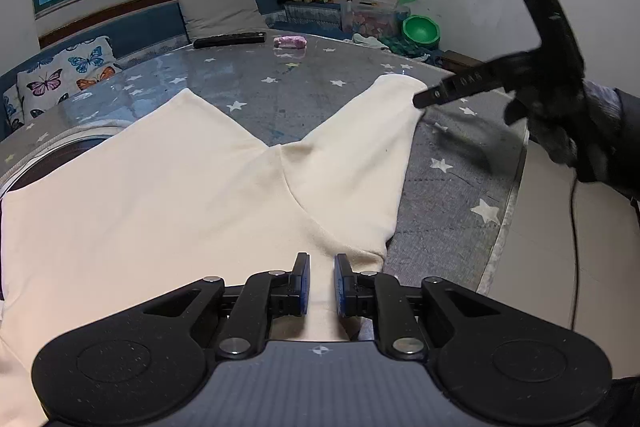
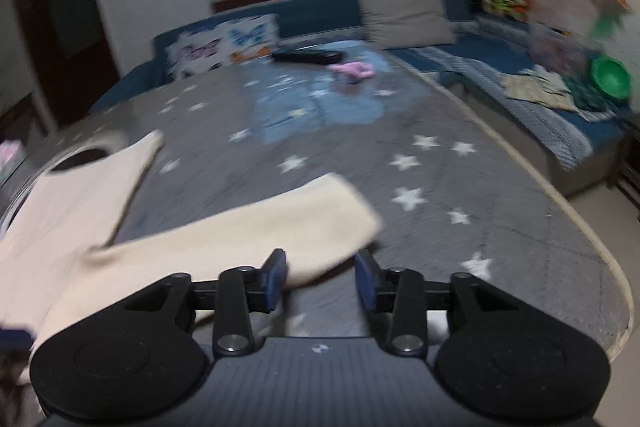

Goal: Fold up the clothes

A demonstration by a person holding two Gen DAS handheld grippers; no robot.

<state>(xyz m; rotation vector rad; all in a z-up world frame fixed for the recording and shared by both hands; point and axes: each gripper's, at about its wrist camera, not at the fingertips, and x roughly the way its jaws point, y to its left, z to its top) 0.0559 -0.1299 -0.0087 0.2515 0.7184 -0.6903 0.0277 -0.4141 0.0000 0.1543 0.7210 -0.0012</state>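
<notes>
- Table (image 1: 460,163): grey cover printed with white stars; it carries the garment and, at the far edge, a dark remote (image 1: 230,39) and a small pink item (image 1: 291,41).
- Garment (image 1: 160,195): cream trousers, laid flat on the near left part of the table, both legs fanning toward the far side in a V. The waist end lies nearest the left gripper.
- Left gripper (image 1: 321,285): jaws narrowed to a slim gap with cream cloth between the pads; whether the pads pinch it cannot be told.
- Right gripper (image 2: 321,281): jaws part open, nothing clamped. The tip of the right leg (image 2: 280,227) lies between and just beyond them.
- Step in hand, as judged: taking hold of the right leg end for the first fold.
- Next move calls for closing on that hem, then carrying it left onto the other leg (image 2: 120,163), edges matched.
</notes>
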